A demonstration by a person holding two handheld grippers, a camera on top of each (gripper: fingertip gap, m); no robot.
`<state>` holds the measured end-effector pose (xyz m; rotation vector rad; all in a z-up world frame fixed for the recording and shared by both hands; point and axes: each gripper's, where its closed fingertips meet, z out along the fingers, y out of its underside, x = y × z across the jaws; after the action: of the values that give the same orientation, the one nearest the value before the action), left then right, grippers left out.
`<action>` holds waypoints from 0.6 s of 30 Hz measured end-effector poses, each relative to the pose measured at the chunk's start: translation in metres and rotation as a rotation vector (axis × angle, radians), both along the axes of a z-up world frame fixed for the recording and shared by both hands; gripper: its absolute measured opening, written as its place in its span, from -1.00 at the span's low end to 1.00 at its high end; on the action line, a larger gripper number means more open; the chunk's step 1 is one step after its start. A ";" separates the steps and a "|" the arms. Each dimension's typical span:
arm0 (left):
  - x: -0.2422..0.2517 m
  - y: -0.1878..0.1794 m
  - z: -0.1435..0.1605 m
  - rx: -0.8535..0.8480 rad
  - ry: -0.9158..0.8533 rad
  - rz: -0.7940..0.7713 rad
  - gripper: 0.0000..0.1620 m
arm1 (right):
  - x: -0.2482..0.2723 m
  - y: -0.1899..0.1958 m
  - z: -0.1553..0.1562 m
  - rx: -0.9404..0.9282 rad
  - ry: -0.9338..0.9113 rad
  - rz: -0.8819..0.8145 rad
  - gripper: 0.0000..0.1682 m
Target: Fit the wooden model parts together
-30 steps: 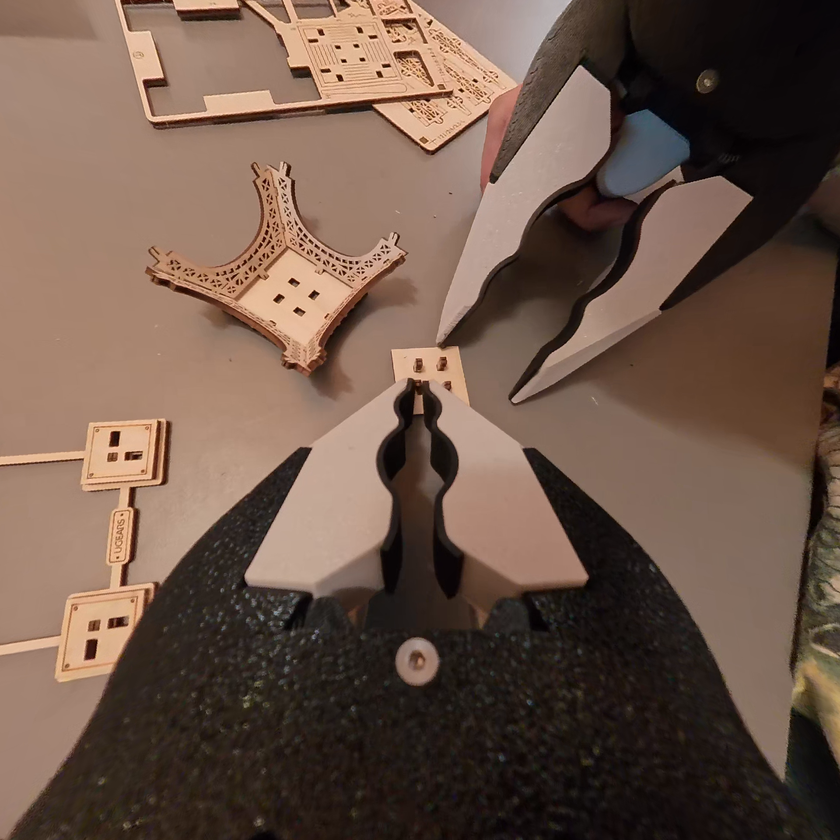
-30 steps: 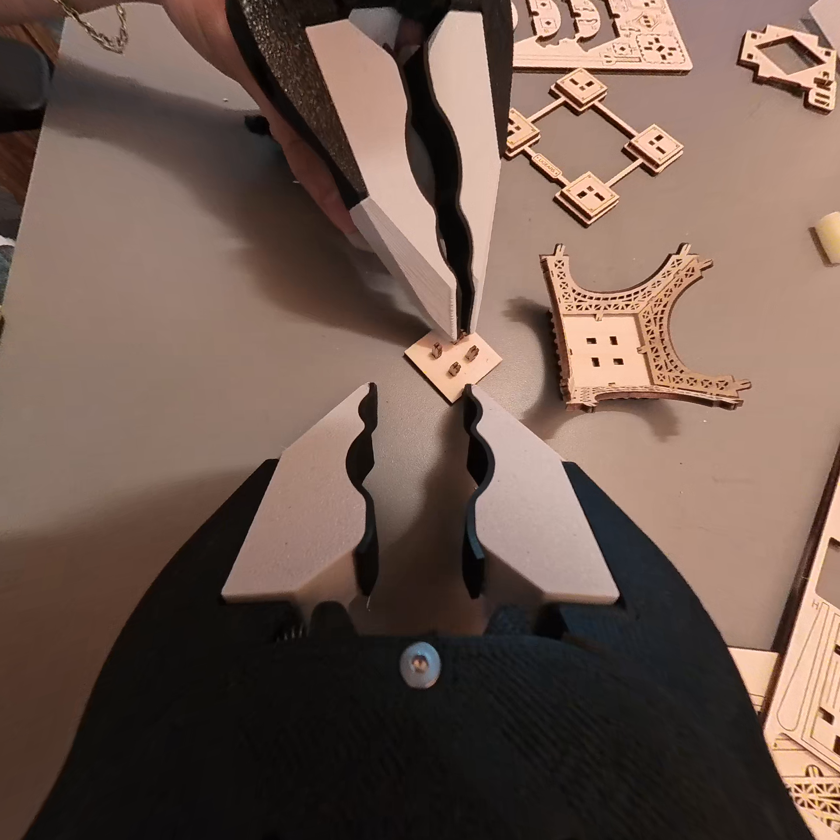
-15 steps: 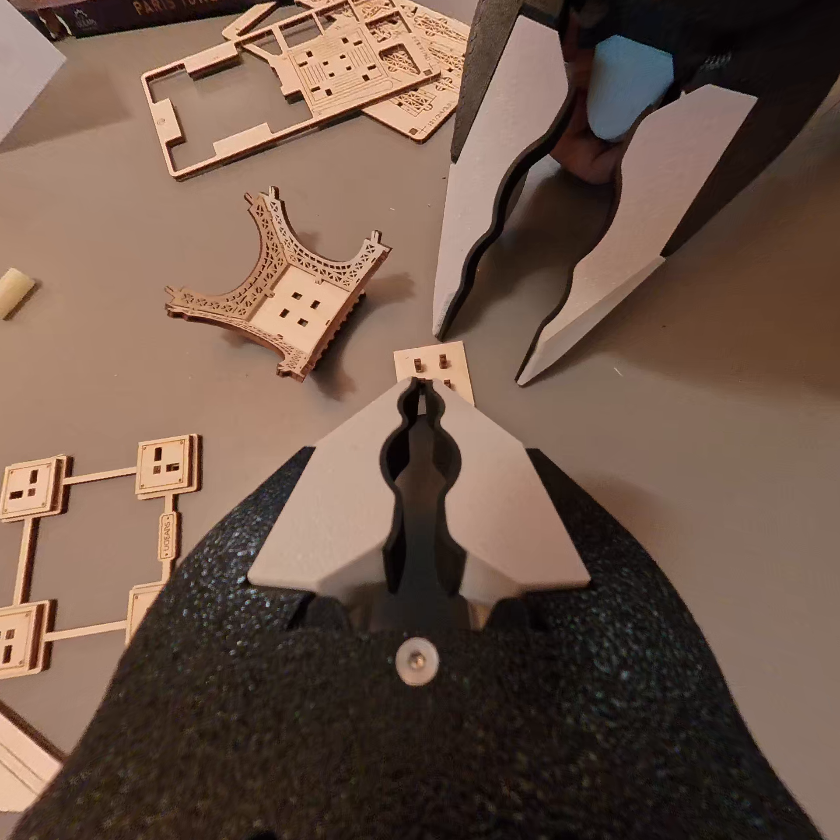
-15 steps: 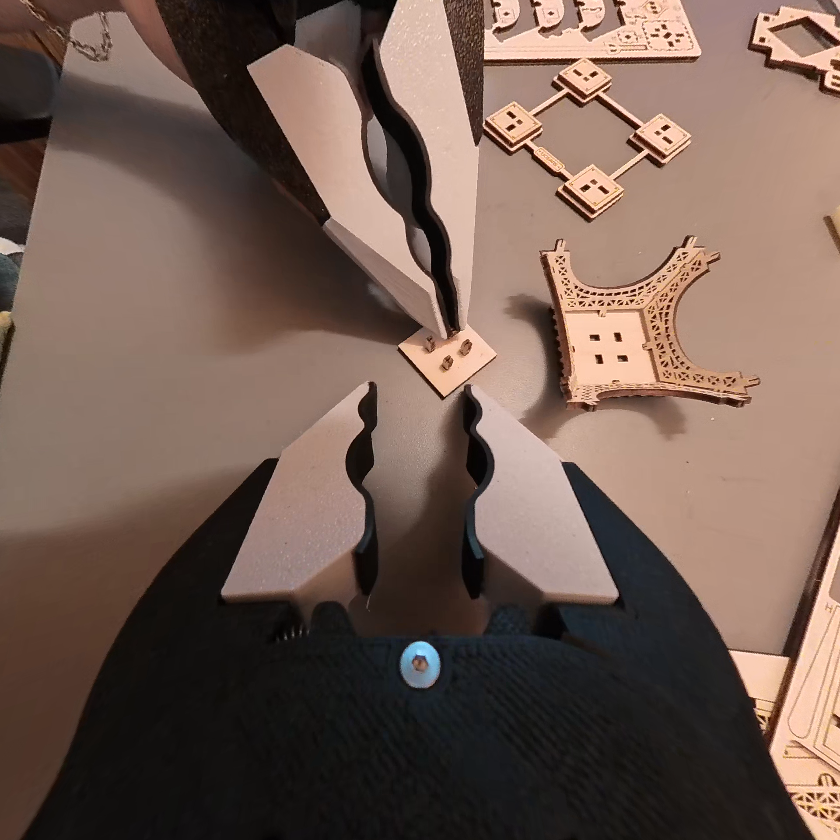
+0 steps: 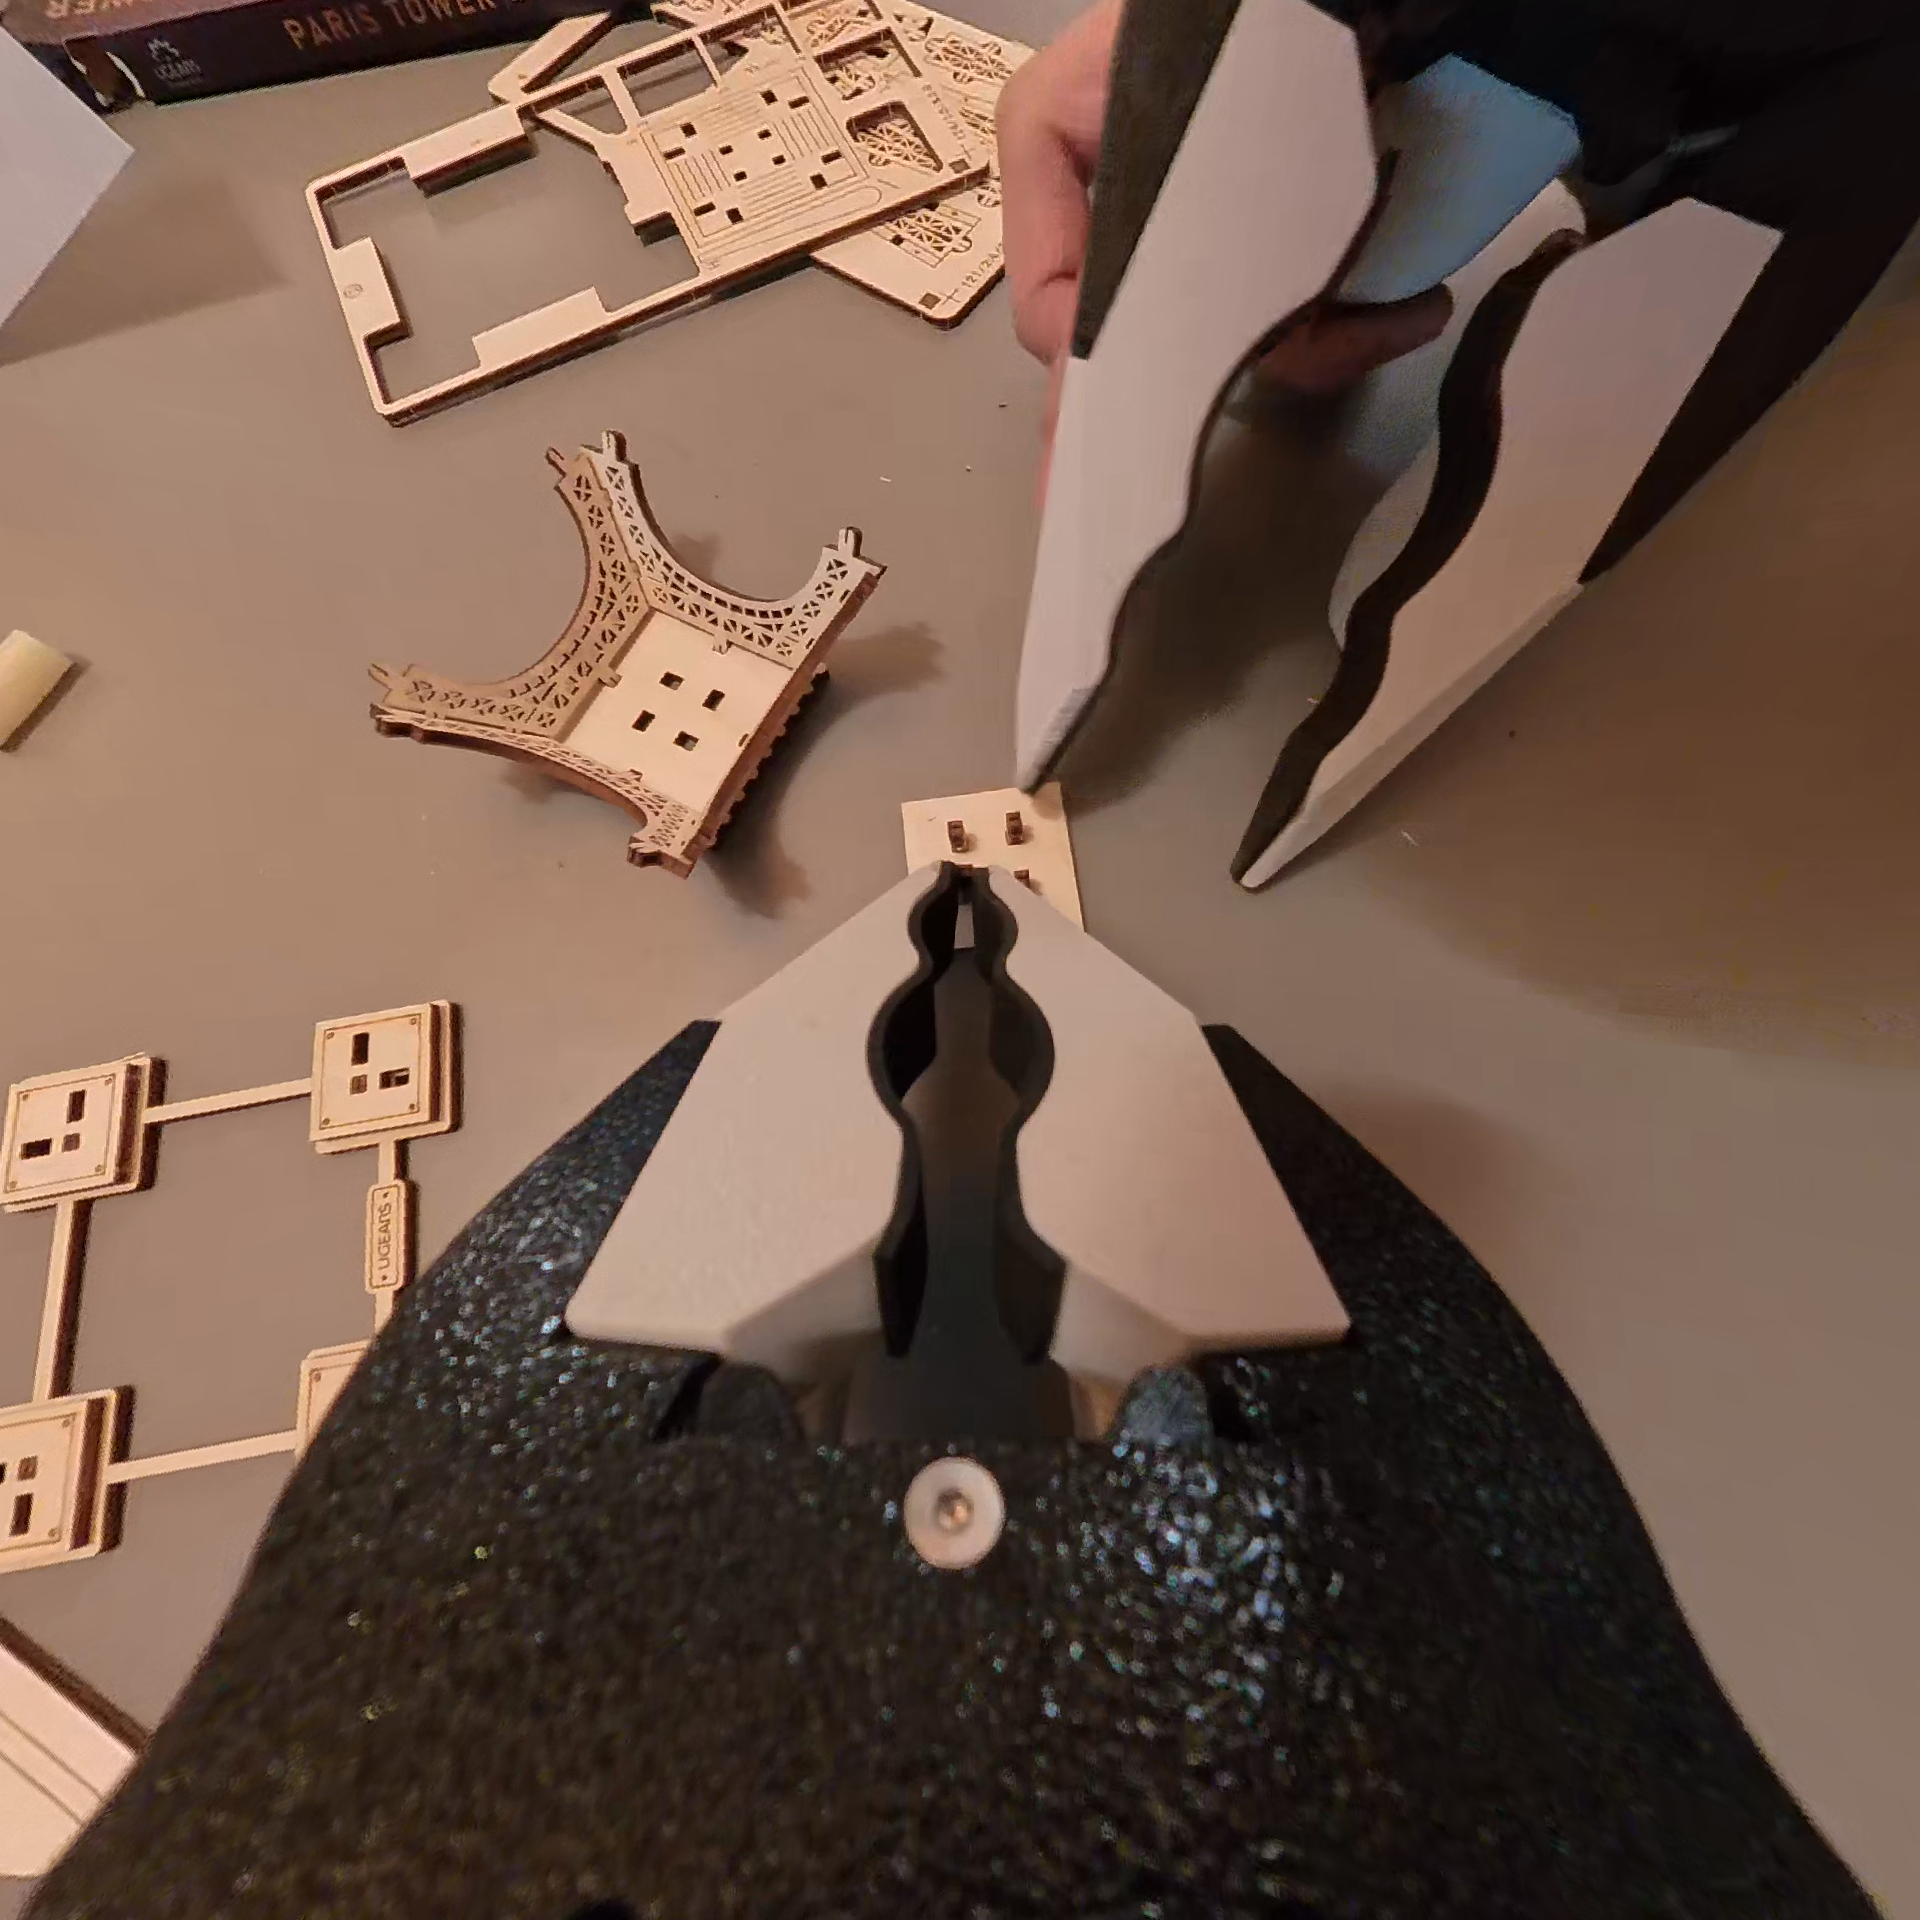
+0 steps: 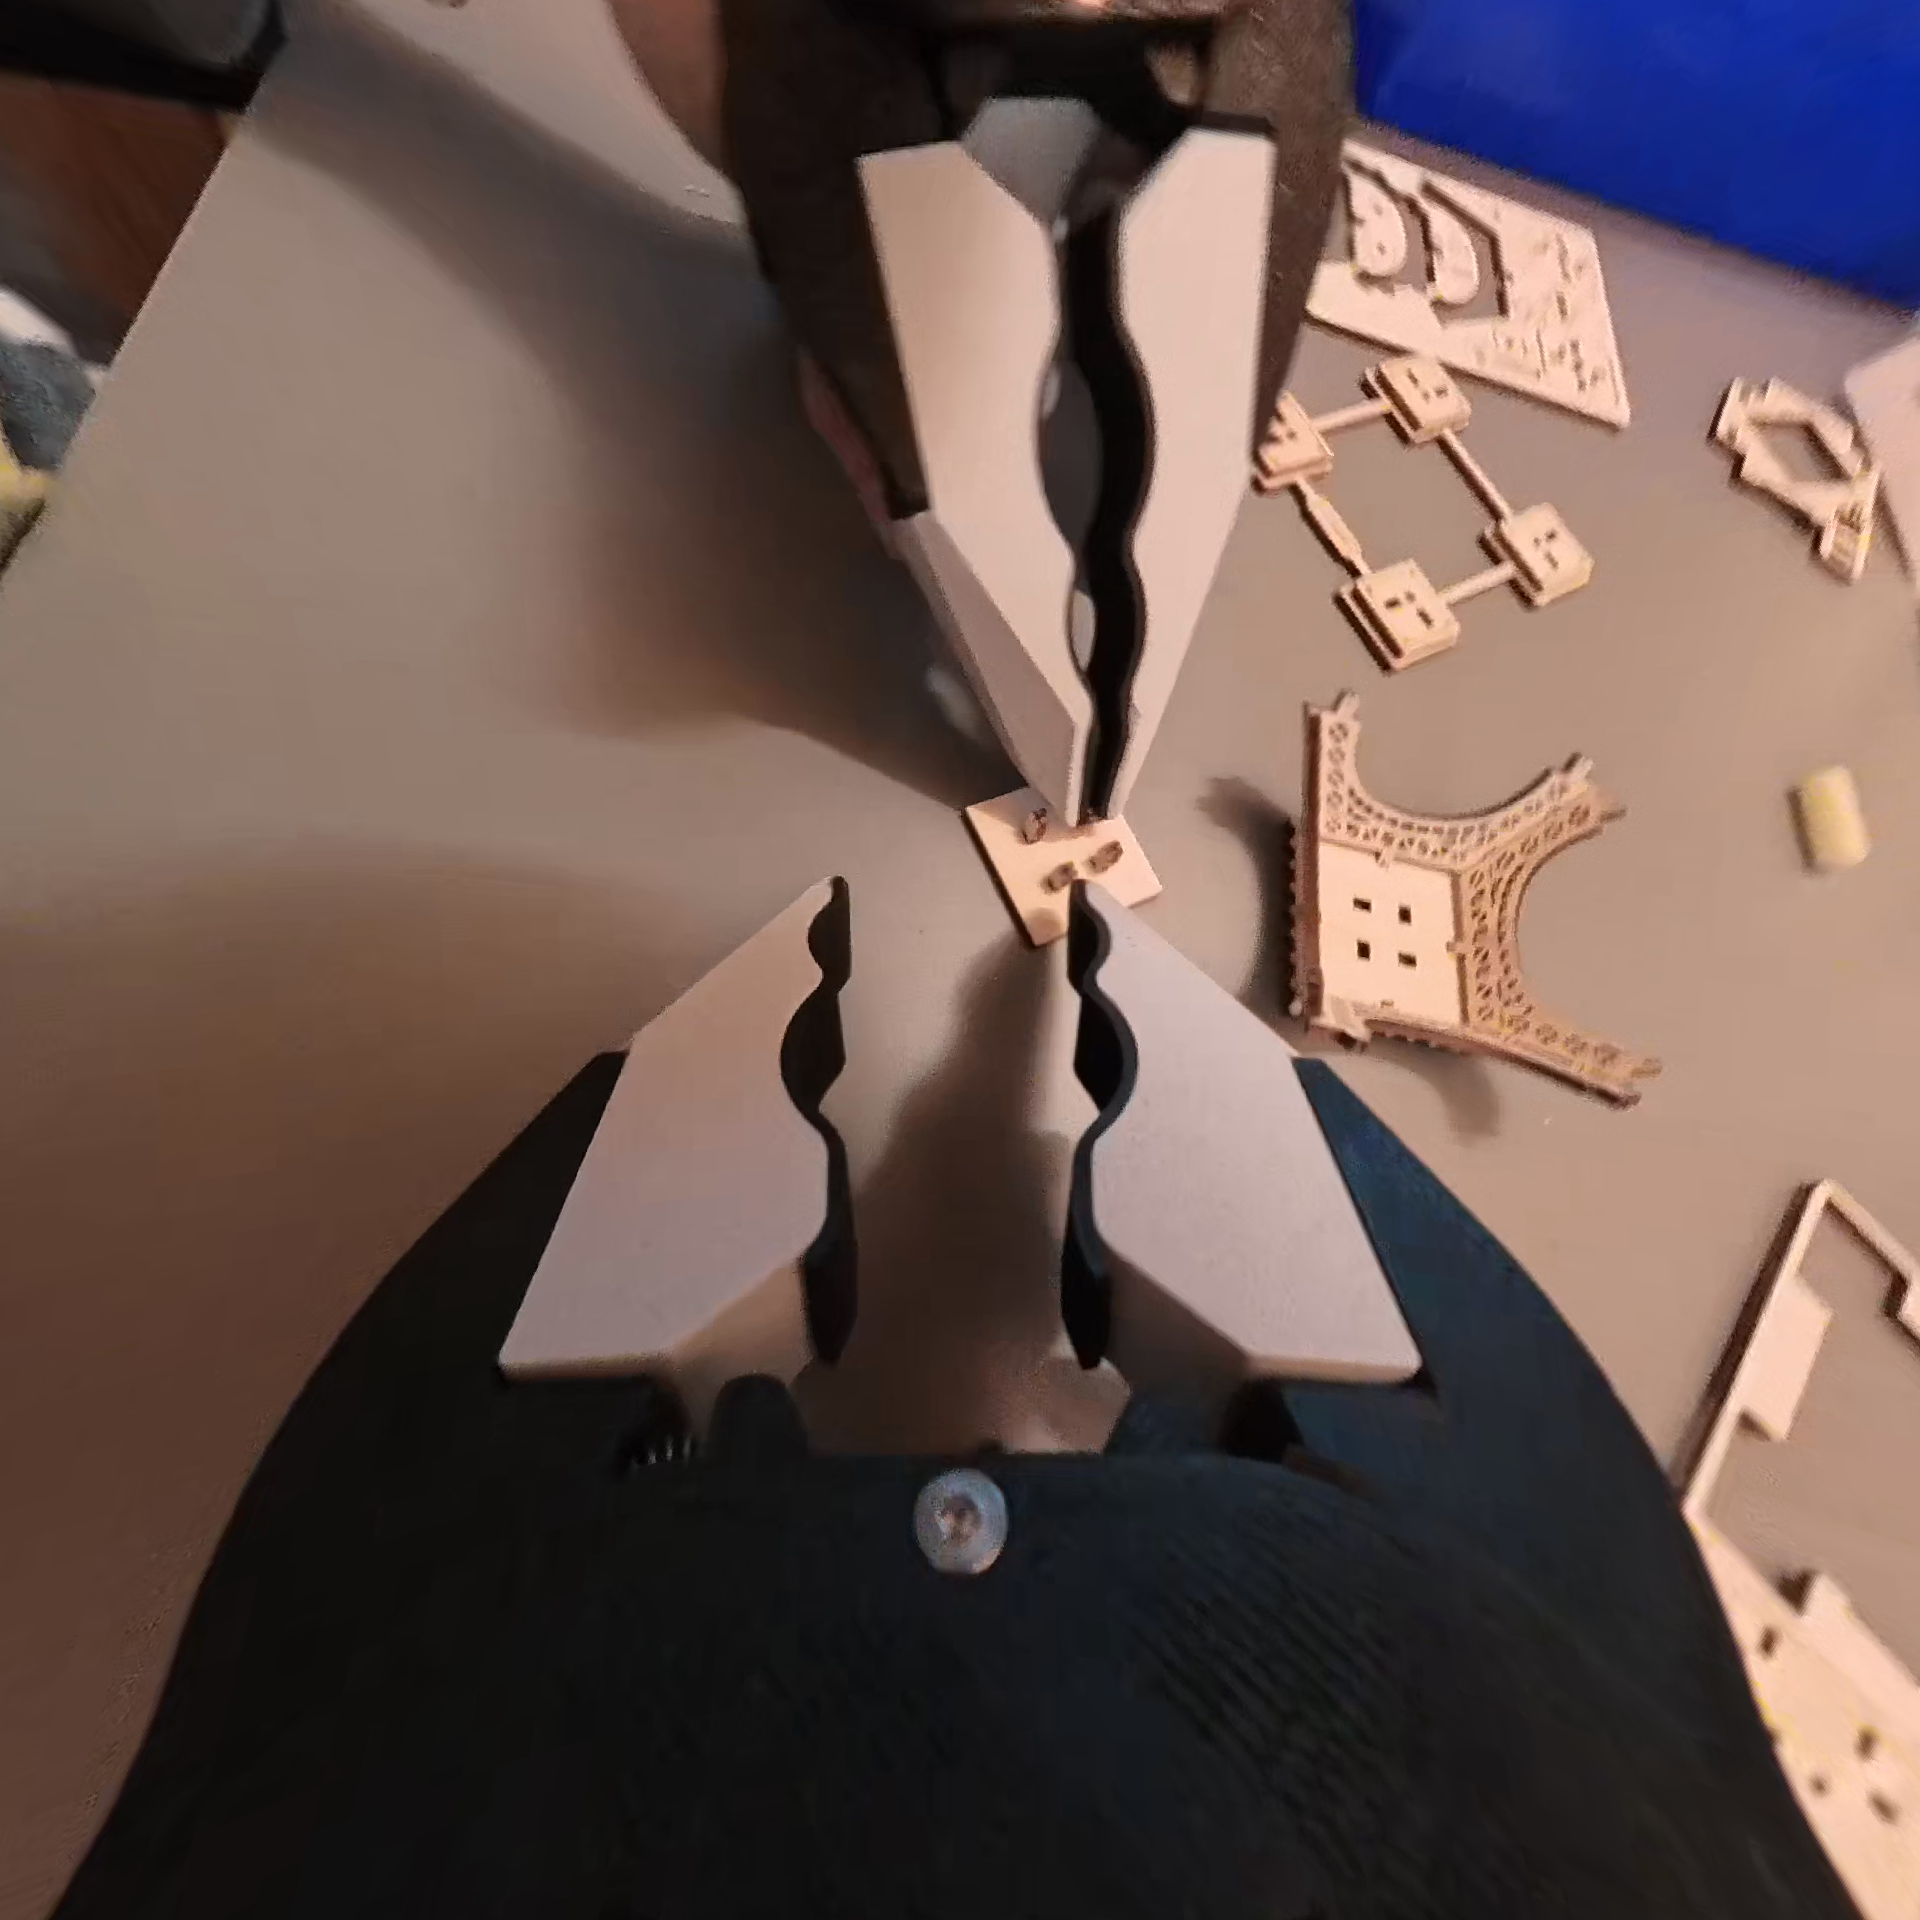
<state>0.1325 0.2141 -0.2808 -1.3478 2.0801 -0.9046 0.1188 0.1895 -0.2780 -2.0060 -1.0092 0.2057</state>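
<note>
A small square wooden plate (image 5: 932,831) with short pegs lies flat on the grey table. My left gripper (image 5: 961,873) is shut, its tips pinching one peg of the plate. In the right wrist view the left gripper (image 6: 1091,816) comes down steeply onto the plate (image 6: 1023,899). My right gripper (image 6: 958,894) is open and empty, and its right fingertip (image 6: 1086,904) touches the plate's near edge. In the left wrist view the right gripper (image 5: 1143,831) stands just behind the plate. The lattice tower base (image 5: 644,686) lies beside the plate and also shows in the right wrist view (image 6: 1392,935).
A frame of square pads (image 5: 384,1070) lies at the left and shows in the right wrist view (image 6: 1423,520). Cut-out part sheets (image 5: 665,197) and a dark box (image 5: 260,42) lie at the back. A cream cylinder (image 6: 1829,831) and more sheets (image 6: 1766,1351) lie at the right. The tips of both grippers are at nearly the same place. Left tips and right tips are each some 20 centimeters from the cream cylinder (image 6: 1829,831).
The right gripper moved in, still open, until one fingertip reached the plate's edge. The left gripper stayed shut on the peg and tilted more upright. The plate turned slightly.
</note>
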 end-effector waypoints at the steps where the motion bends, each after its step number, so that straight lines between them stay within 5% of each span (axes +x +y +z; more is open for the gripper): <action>1: 0.000 0.000 0.000 -0.004 0.002 0.000 -1.00 | -0.002 -0.002 0.000 0.020 -0.029 0.038 -0.58; 7: 0.000 0.000 0.000 -0.050 0.021 -0.020 -1.00 | 0.006 -0.010 0.000 -0.060 -0.093 0.206 -0.53; 11: 0.000 0.000 0.000 -0.068 0.028 -0.021 -1.00 | 0.004 -0.015 -0.005 -0.222 0.023 0.247 -0.27; 18: 0.000 0.000 0.000 -0.076 0.032 -0.022 -1.00 | 0.005 -0.016 -0.005 -0.228 0.019 0.294 -0.28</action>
<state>0.1323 0.2139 -0.2809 -1.3895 2.1075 -0.9869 0.1240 0.1733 -0.2831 -2.0440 -1.3170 0.5174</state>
